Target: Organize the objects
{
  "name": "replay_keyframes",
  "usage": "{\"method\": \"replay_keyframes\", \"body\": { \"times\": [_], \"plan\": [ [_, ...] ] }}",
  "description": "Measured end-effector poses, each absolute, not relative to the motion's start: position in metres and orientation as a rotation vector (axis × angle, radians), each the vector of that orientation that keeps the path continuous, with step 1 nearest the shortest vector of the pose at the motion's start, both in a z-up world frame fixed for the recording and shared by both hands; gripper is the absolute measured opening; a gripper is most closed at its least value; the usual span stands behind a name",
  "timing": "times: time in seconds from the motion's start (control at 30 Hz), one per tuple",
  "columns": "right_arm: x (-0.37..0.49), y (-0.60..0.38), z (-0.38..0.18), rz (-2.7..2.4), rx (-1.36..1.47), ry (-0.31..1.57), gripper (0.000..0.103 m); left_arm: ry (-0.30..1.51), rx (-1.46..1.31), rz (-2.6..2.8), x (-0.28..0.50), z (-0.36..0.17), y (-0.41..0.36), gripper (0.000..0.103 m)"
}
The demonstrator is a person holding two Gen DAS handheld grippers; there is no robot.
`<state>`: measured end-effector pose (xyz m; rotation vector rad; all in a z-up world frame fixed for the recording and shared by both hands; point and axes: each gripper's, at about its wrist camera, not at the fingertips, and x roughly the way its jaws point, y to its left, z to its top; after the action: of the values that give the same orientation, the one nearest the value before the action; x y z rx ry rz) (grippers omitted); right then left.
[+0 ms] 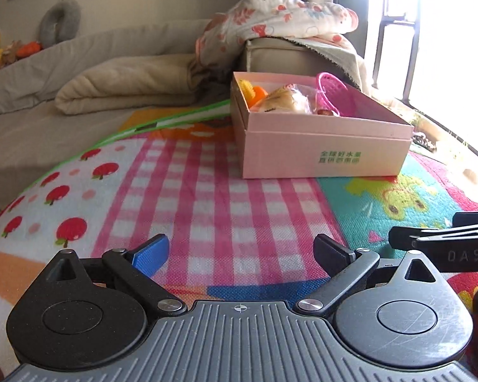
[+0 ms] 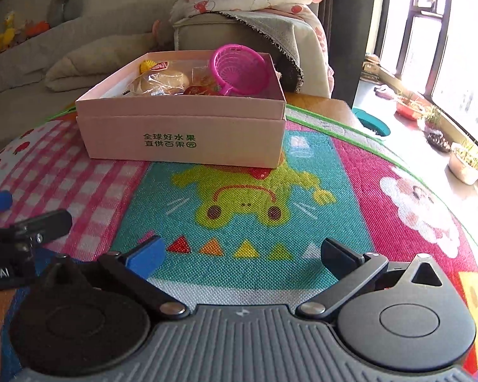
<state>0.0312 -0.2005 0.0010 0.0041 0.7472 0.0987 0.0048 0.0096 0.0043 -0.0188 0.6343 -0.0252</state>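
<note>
A pink cardboard box (image 1: 325, 149) (image 2: 181, 133) with green print stands on the colourful play mat. Inside it lie a pink plastic basket (image 1: 334, 94) (image 2: 240, 68), a wrapped bread roll (image 1: 286, 100) (image 2: 162, 82), an orange and yellow toy (image 1: 255, 90) and small packets (image 2: 204, 86). My left gripper (image 1: 241, 253) hovers open over the pink checked patch, well short of the box, with nothing between its fingers. My right gripper (image 2: 242, 254) is open too, empty, above the row of triangles on the teal patch. Each gripper shows at the edge of the other's view.
The play mat (image 2: 366, 172) lies on the floor beside a beige sofa (image 1: 79, 63) with folded blankets (image 1: 127, 86) and a floral quilt (image 1: 280, 16). Plant pots (image 2: 465, 162) stand along the bright window at the right. Soft toys (image 1: 3, 51) sit at the far left.
</note>
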Motion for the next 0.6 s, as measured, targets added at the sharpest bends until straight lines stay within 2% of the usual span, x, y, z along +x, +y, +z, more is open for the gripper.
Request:
{"method": "replay_keyframes", "body": {
  "times": [0.1, 0.6],
  "plan": [
    [0.025, -0.199, -0.003, 0.111, -0.03, 0.71, 0.103, 0.686, 0.008, 0.0, 0.014, -0.002, 0.006, 0.102],
    [0.032, -0.195, -0.004, 0.074, -0.017, 0.691, 0.103, 0.683, 0.014, 0.001, 0.019, -0.004, -0.001, 0.102]
  ]
}}
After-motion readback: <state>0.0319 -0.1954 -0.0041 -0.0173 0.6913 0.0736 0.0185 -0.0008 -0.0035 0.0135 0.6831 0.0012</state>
